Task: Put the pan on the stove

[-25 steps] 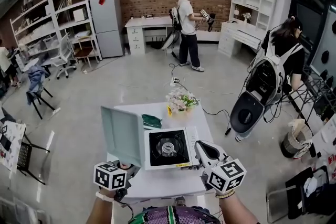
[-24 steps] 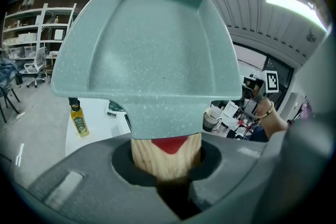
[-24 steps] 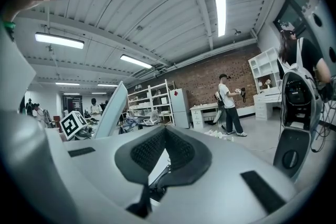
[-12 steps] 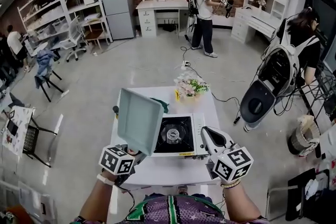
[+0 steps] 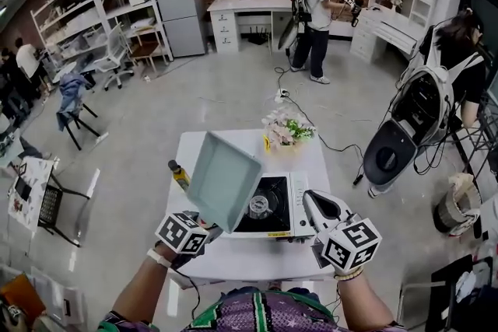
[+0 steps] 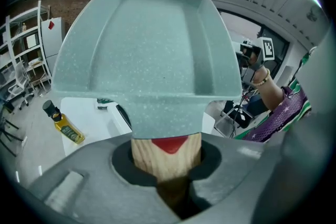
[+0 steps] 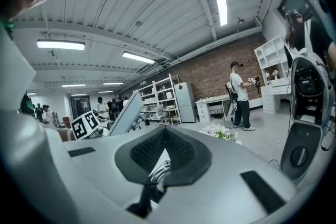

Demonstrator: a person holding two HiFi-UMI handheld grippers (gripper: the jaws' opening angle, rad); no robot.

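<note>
Pan [image 5: 224, 181] is off the table [image 5: 249, 264], carried in the air by the left gripper [image 5: 201, 228]. The left gripper view shows the jaws clamped on the pan's wooden handle [image 6: 157, 157], which sits seated in the notch between them. The grip looks firm.

Pan attitude: tipped up steeply. The handle end is low and toward the person, and the far edge is raised, so the base is nowhere near level. Long axis (handle to far edge) runs from the left gripper up and away, leaning slightly right toward the stove [image 5: 299, 206].

Key relation: in the head view the pan's lower right corner overlaps the stove's left part. The burner [image 5: 261, 206] shows uncovered just to the right of the pan's lower edge. So the target lies right of and below the pan body, not under it yet. I cannot tell how high the pan hangs above the stove.

Right gripper [image 5: 314, 204] hangs just beside the stove's right end. Its own view shows the pads [image 7: 149, 152] meeting at the tips with nothing between them, so it is closed and empty. It plays no part in the carry, and the left hand has the pan alone.

Judgement for the next move: shift the pan right until the base centres over the burner. Drop the far edge so the base comes flat, then lower. The oil bottle [image 5: 178, 175] stands on the table to the pan's left, clear of that path.
</note>
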